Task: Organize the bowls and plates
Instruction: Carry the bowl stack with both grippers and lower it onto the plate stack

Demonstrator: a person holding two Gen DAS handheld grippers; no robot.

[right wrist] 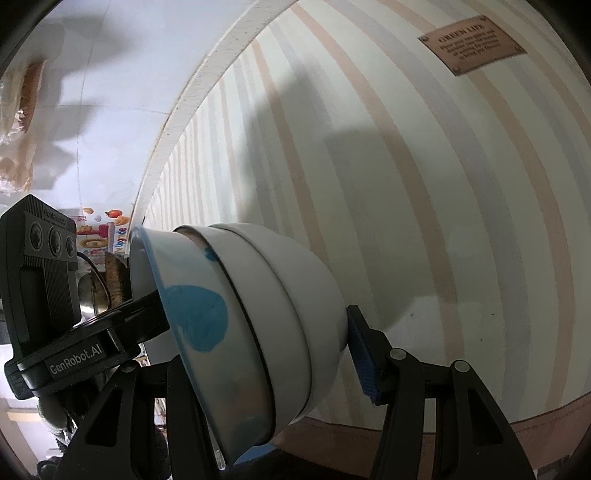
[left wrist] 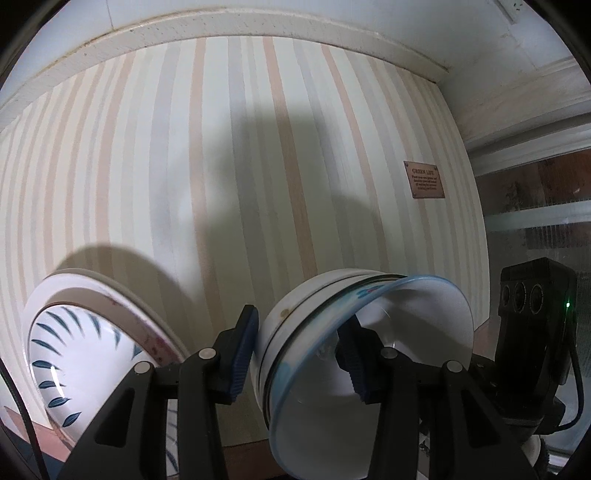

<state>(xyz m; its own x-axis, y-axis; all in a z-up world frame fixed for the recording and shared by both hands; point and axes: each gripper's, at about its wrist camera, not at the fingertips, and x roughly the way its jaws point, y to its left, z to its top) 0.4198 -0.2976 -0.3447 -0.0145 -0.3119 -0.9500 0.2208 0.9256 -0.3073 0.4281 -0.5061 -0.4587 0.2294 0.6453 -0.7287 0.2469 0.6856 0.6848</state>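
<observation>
A small brown plaque (right wrist: 472, 44) on the striped wall (right wrist: 369, 184), far right, is headed "GREEN LIFE" (the smaller lines beneath are too blurred to read). At near left in the right wrist view, the black camera unit (right wrist: 48, 280) reads "GenRobot.AI" along its lower edge and again, smaller, on top.

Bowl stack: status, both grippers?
Left gripper clamps nested bowl stack, tilted. Right gripper straddles it too. Leaf-pattern plate left, apart.

Ahead of the tongs stands a wall papered in cream, peach and grey vertical stripes (left wrist: 229, 155), crossed by soft shadows. A white moulding (left wrist: 221, 35) caps it. A small brown engraved plaque (left wrist: 423, 180) hangs to the right, beside a frosted window (left wrist: 543, 229).
</observation>
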